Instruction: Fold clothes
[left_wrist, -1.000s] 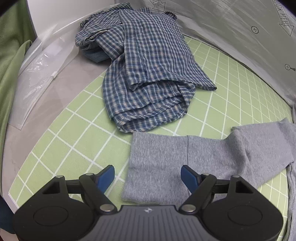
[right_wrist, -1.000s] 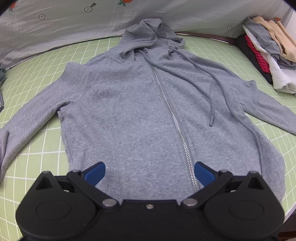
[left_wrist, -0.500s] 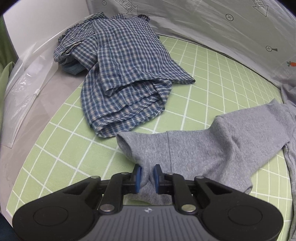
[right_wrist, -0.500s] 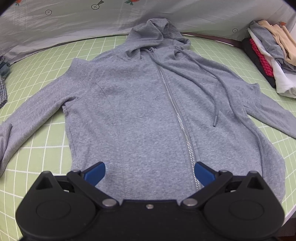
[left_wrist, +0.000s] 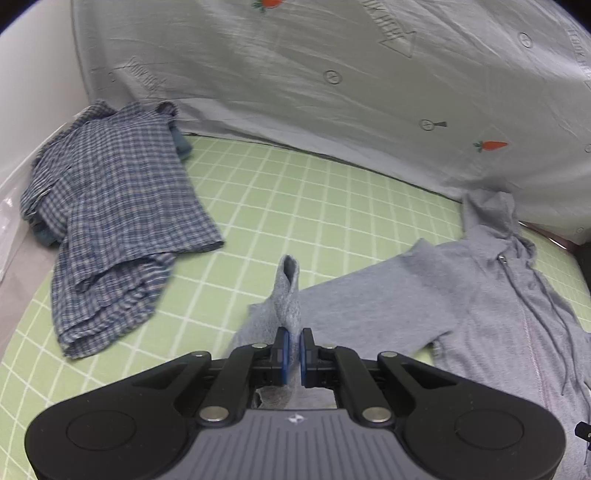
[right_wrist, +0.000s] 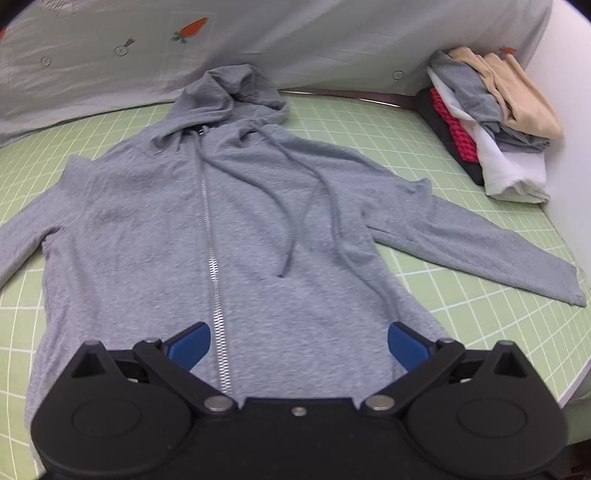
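A grey zip hoodie (right_wrist: 155, 236) lies face up on the green grid mat (right_wrist: 480, 317), hood toward the back. Its right sleeve (right_wrist: 480, 251) stretches flat toward the mat's right edge. My left gripper (left_wrist: 291, 349) is shut on the cuff of the other sleeve (left_wrist: 288, 291), which stands bunched and lifted off the mat, while the rest of that sleeve (left_wrist: 369, 306) trails back to the hoodie body (left_wrist: 517, 325). My right gripper (right_wrist: 299, 343) hangs open over the hoodie's lower hem, straddling the zipper (right_wrist: 214, 273), with nothing pinched between its blue pads.
A crumpled blue plaid shirt (left_wrist: 110, 221) lies on the mat's left side. A stack of folded clothes (right_wrist: 491, 125) sits at the back right corner. A grey printed sheet (left_wrist: 332, 92) hangs behind the mat. The mat's right edge (right_wrist: 569, 369) drops off near the sleeve end.
My left gripper went from open over the cuff to shut on it, then lifted and carried it right toward the hoodie body. My right gripper stayed open and shifted right along the hem.
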